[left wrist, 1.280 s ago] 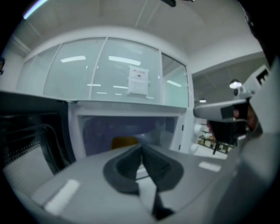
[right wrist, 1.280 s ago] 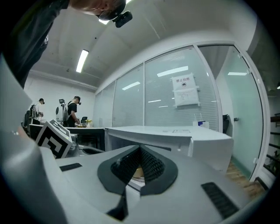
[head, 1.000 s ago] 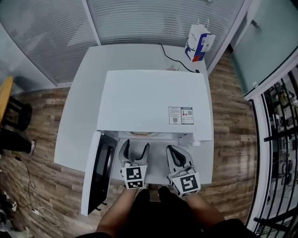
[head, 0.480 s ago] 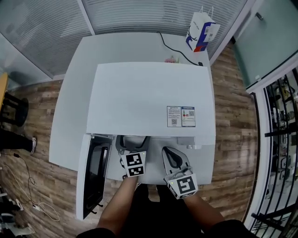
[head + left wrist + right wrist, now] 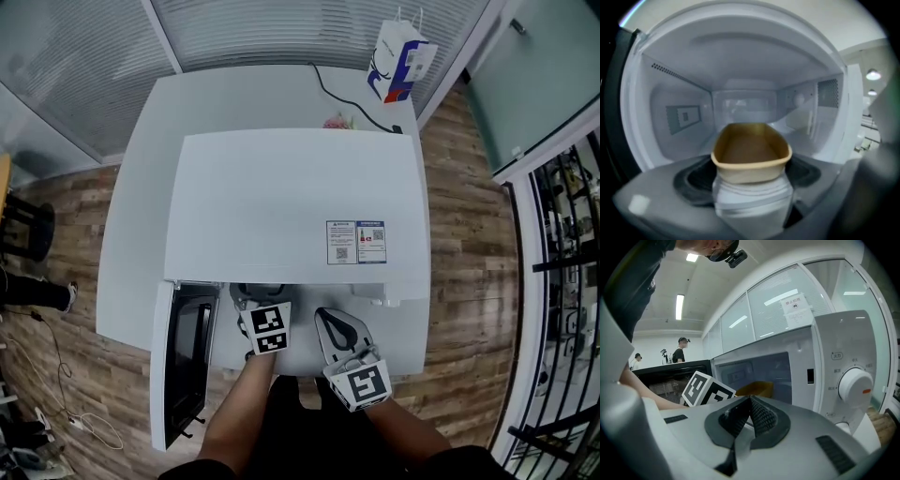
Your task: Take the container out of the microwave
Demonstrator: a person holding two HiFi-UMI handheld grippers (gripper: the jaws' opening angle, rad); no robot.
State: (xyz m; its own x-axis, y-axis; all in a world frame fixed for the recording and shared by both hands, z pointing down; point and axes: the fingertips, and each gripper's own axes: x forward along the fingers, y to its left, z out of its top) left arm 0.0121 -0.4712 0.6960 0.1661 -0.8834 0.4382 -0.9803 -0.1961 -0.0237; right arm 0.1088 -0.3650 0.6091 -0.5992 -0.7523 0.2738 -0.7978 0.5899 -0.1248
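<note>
A tan, open container sits inside the white microwave, whose door hangs open to the left. My left gripper reaches into the cavity. Its jaws are spread wide and closing, the container's near end lies between them, and the dark pads stand clear of its sides. In the head view the left gripper has its tips hidden under the microwave's top edge. My right gripper waits outside by the control panel, shut and empty; in its own view the right gripper sees the container beyond the left marker cube.
The microwave stands on a white table. A white dial is on the panel at the right. A blue and white paper bag and a black cable lie behind. People stand far off.
My left gripper has pushed forward and down into the cavity, its tips now under the top edge. The right gripper has sunk slightly and stays shut.
</note>
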